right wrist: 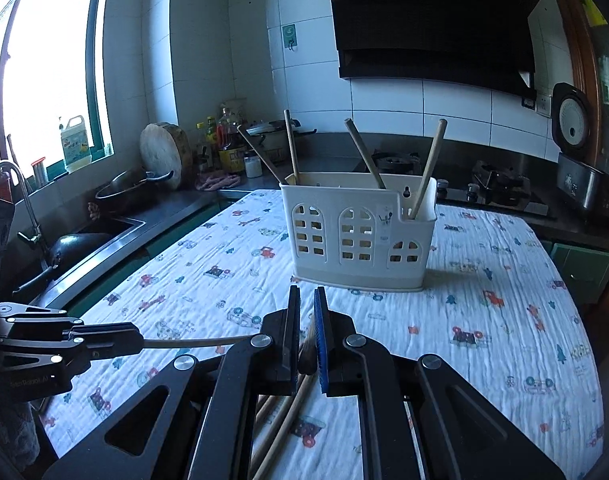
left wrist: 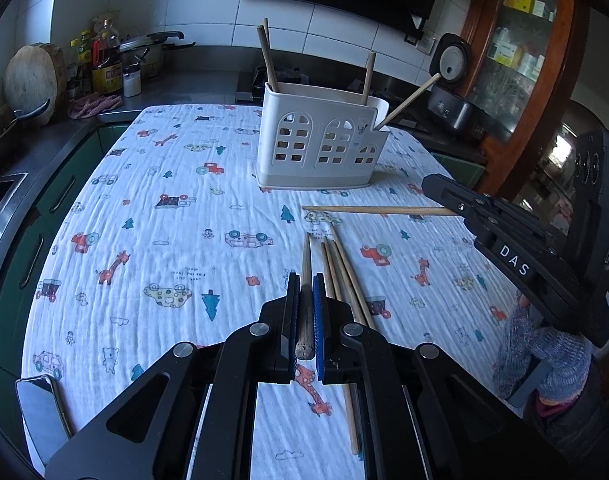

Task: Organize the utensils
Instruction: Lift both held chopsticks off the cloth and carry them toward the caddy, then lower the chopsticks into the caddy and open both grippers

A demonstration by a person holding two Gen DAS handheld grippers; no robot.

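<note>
Right wrist view: with both grippers clamped on one chopstick each, steer right gripper (right wrist: 306, 300)'s chopstick (right wrist: 309, 344) tip-down into far holder (right wrist: 360, 236); left gripper (left wrist: 305, 286).

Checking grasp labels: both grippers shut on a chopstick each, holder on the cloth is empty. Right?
Not quite: the holder isn't empty. The right wrist view shows four chopsticks standing in it. Left gripper and right gripper each do clamp a chopstick.
</note>
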